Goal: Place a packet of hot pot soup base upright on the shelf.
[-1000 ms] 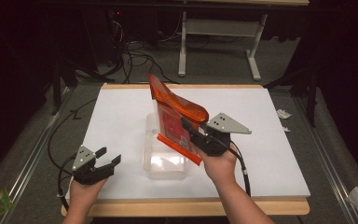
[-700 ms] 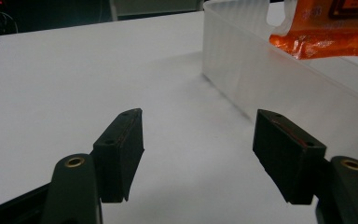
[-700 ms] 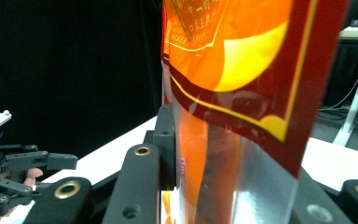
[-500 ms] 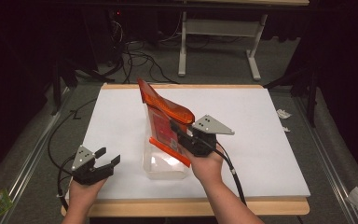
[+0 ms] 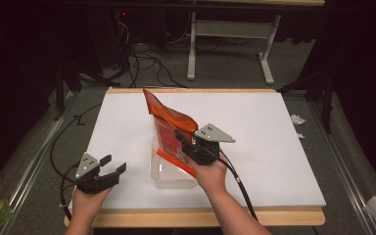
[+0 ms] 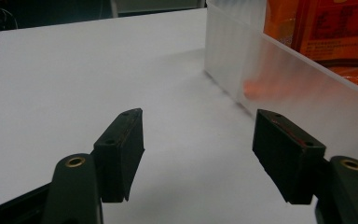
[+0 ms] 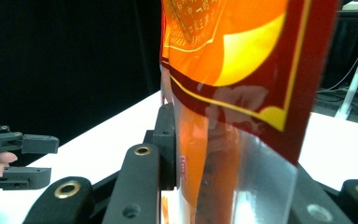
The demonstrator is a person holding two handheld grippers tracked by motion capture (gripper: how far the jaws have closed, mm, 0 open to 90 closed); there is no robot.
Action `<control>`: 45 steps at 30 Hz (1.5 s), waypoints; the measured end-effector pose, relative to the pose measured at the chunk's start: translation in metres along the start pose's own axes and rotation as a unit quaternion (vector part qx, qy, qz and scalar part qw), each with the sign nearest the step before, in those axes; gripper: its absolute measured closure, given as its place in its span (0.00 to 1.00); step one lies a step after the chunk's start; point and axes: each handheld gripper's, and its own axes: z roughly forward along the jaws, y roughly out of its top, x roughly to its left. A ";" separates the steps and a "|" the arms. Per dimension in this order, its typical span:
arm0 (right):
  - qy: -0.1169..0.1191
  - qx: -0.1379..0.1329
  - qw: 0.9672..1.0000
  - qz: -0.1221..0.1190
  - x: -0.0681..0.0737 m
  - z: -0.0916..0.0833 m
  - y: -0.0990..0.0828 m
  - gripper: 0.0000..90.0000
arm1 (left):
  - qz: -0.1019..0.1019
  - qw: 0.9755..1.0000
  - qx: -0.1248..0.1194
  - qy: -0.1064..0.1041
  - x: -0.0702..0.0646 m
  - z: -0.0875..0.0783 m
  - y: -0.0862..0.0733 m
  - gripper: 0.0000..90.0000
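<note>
One snag I foresee: my right gripper (image 5: 185, 147), fingers clenched on the floppy orange bag (image 5: 170, 122), catches the clear bin's (image 5: 169, 175) rim while my released left gripper (image 5: 111, 169) leaves it unsteadied

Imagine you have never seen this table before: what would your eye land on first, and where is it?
The bright orange packet near the middle of the white table, standing tilted with its lower end in a clear plastic tub, clamped by the right tongs. Next, the left tongs at the table's near-left corner, jaws open with nothing between them.

Left gripper (image 5: 111, 169) fingers spread, empty; right gripper (image 5: 182, 142) fingers clamped.
</note>
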 end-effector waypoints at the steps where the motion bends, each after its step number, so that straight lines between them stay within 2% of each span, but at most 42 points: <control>1: 0.001 0.000 1.000 0.000 0.000 0.001 -0.001 0.80 | 0.001 1.000 -0.001 0.000 0.000 0.000 0.000 0.38; 8: -0.002 0.008 1.000 -0.002 0.002 0.005 -0.006 0.80 | 0.001 1.000 0.002 0.000 0.000 0.000 -0.001 0.38; 14: 0.000 0.004 1.000 -0.006 0.002 0.006 -0.008 0.80 | 0.000 1.000 0.003 0.000 0.000 0.001 -0.001 0.39; 23: -0.001 0.012 1.000 0.005 -0.003 0.009 -0.018 0.80 | 0.001 1.000 0.006 0.000 0.000 0.000 -0.002 0.39; 30: 0.012 0.016 1.000 0.009 -0.003 0.003 -0.025 0.80 | 0.004 1.000 0.008 0.000 -0.003 0.002 -0.002 0.39; 34: 0.016 0.028 0.999 0.009 -0.006 -0.003 -0.033 0.80 | 0.008 1.000 0.009 -0.001 -0.003 0.000 -0.003 0.39; 40: 0.017 0.029 0.999 0.033 -0.017 -0.016 -0.053 0.78 | -0.001 1.000 0.006 0.001 -0.001 -0.001 -0.005 0.39; 45: 0.014 0.027 0.999 0.036 -0.022 -0.020 -0.058 0.78 | 0.003 1.000 0.009 -0.001 -0.003 0.000 -0.005 0.39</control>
